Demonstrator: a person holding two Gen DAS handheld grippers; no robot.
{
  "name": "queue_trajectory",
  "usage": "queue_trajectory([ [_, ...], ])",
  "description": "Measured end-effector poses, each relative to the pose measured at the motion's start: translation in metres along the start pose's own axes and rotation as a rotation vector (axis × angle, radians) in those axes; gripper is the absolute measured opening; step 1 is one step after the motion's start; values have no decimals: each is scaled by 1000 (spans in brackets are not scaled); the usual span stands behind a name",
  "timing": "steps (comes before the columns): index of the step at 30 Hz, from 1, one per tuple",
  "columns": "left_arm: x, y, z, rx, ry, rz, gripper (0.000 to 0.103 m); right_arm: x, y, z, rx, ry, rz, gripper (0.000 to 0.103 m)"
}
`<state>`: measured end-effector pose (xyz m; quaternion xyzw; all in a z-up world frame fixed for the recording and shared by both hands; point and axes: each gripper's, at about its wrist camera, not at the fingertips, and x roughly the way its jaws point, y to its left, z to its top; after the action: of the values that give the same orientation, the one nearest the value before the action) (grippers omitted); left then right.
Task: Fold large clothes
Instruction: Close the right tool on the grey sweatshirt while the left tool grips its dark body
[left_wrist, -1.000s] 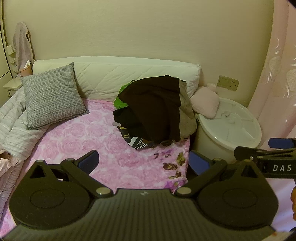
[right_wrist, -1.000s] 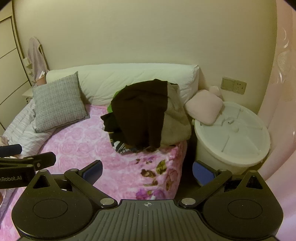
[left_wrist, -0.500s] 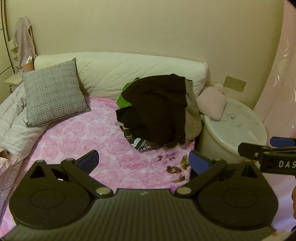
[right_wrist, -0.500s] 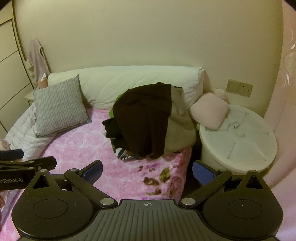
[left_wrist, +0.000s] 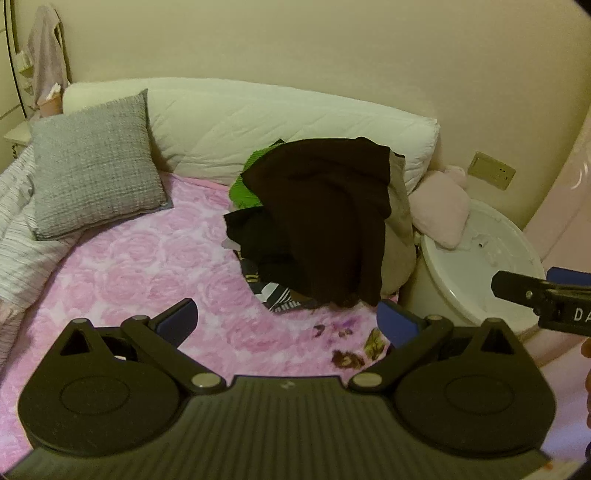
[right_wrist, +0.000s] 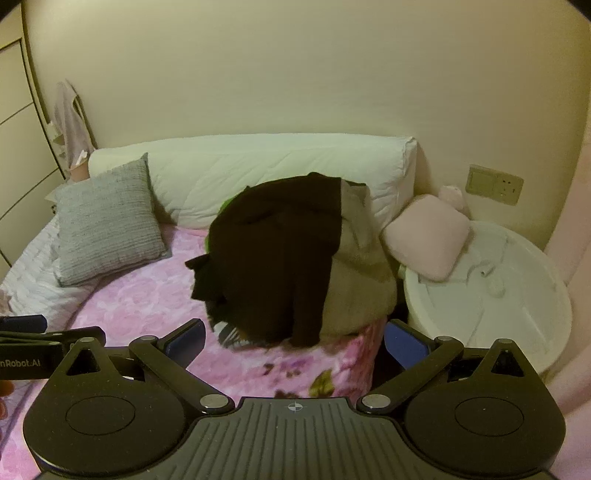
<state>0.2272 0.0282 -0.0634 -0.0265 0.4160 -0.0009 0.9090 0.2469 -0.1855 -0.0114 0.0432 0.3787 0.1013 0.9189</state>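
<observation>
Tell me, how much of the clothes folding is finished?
Nothing looks folded: the clothes lie in a rumpled heap on the pink bedspread. Nothing is in hand; the left gripper and right gripper are open and empty, short of the heap. All folding remains.

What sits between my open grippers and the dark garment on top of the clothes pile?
Nothing visible does. Only bare pink floral bedspread lies between the left gripper and the dark brown garment. The right gripper faces the same garment across open air. The grey cushion and white round lid stand off to the sides.
</observation>
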Motion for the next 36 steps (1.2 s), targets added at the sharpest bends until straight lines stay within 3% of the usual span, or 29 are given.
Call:
queue_trajectory([
  [15,138,-8,76,-26,43,10,98,128,-55,67,18,35,11,92],
  [25,231,-3,101,-30,102,18,92,218,-87,84,43,96,-1,88],
  [36,325,17,136,-31,121,43,87,316,-134,126,99,31,-53,87],
])
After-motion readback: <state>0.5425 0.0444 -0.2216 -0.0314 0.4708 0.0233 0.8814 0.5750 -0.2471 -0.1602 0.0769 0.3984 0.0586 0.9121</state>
